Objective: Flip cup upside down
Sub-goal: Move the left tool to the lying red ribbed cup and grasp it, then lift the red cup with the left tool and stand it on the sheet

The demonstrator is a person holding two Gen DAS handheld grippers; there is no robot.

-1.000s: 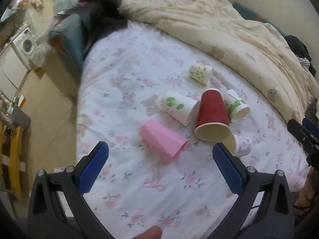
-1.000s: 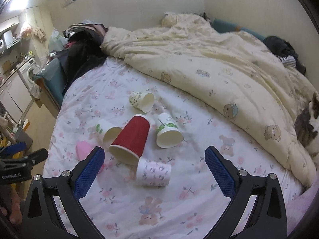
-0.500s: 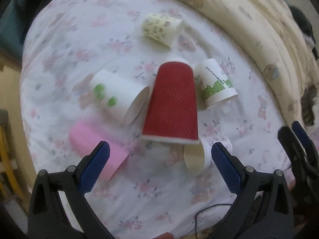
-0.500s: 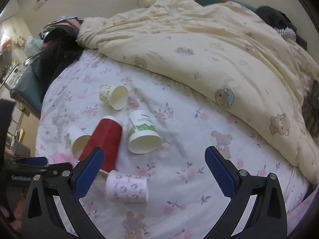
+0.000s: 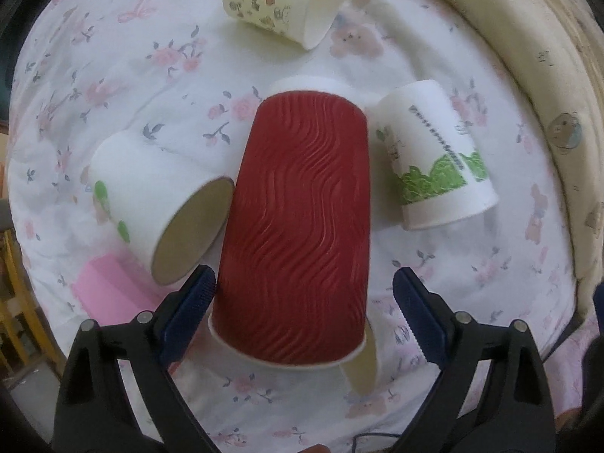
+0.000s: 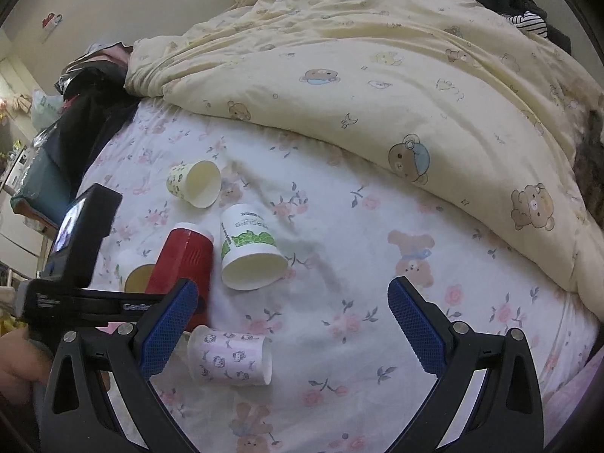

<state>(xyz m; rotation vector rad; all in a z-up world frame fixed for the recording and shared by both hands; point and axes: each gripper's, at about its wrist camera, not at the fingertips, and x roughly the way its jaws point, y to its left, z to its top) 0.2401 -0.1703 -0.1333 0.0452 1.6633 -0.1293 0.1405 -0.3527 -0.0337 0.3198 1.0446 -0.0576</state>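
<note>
A tall red ribbed cup (image 5: 302,226) lies on its side on the floral sheet, rim toward me. My left gripper (image 5: 304,307) is open, its blue pads astride the cup's rim end, not closed on it. The red cup also shows in the right wrist view (image 6: 183,264), with the left gripper's body (image 6: 75,294) over it. My right gripper (image 6: 292,321) is open and empty, above the sheet to the right of the cups.
Several other paper cups lie on their sides around the red one: green-dotted white (image 5: 151,196), green-leaf white (image 5: 434,158), yellow cartoon (image 5: 283,0), pink (image 5: 109,294), purple-print (image 6: 230,358). A cream bear-print duvet (image 6: 377,75) covers the bed's far side.
My left gripper has dropped down and forward onto the red cup, which now sits between its pads. My right gripper has shifted slightly closer to the bed.
</note>
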